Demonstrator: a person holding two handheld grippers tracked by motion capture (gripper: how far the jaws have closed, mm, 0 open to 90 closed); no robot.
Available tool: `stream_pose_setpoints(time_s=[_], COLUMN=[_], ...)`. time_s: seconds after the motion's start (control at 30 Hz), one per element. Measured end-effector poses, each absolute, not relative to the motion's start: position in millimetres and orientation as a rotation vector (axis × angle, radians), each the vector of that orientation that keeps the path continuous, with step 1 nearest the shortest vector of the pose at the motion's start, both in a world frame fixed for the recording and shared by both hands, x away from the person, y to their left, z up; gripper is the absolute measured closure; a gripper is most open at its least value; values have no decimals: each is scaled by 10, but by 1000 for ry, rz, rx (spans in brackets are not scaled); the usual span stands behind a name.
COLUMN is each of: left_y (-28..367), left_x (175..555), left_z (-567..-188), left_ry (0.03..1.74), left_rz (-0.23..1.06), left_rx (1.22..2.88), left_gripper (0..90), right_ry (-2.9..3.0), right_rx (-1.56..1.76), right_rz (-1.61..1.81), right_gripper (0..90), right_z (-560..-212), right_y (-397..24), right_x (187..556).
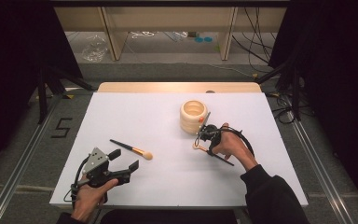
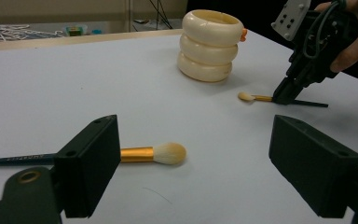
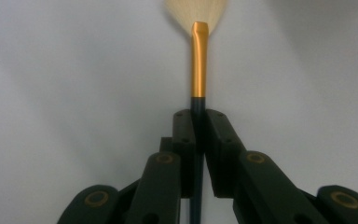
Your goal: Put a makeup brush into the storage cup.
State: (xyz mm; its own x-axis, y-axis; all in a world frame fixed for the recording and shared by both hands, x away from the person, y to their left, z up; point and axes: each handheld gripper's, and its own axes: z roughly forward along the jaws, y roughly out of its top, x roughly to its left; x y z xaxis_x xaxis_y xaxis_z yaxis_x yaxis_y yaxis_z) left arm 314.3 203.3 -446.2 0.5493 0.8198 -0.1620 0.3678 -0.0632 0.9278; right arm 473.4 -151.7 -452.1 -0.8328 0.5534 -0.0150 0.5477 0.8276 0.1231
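On the white surface (image 1: 135,116), a cream ringed holder (image 1: 193,116) stands at twelve o'clock from the right gripper (image 1: 201,145), which pinches a small brush (image 3: 198,65) by its dark handle. At seven o'clock, the left gripper (image 1: 123,159) is spread, a second brush (image 2: 151,154) lying beyond it.

A white table (image 1: 135,116) is seen, with a wooden strip along its far edge. On it are laid a brush (image 1: 131,149) at front left, a cream ringed holder (image 1: 193,116) near centre, and a second brush (image 2: 261,98) beside the holder.
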Motion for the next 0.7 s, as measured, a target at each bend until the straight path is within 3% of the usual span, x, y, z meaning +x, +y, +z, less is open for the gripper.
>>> stream_pose_setpoints(time_s=[0.7], left_y=[2052], left_x=[3140], left_z=[-4453], left_ry=[1018], left_rz=[501], left_rx=[1651], left_gripper=[166], right_ry=[2900], right_rx=[819], right_rz=[492], right_gripper=[832], right_z=[-4167], right_y=[-1575], right_x=[4660])
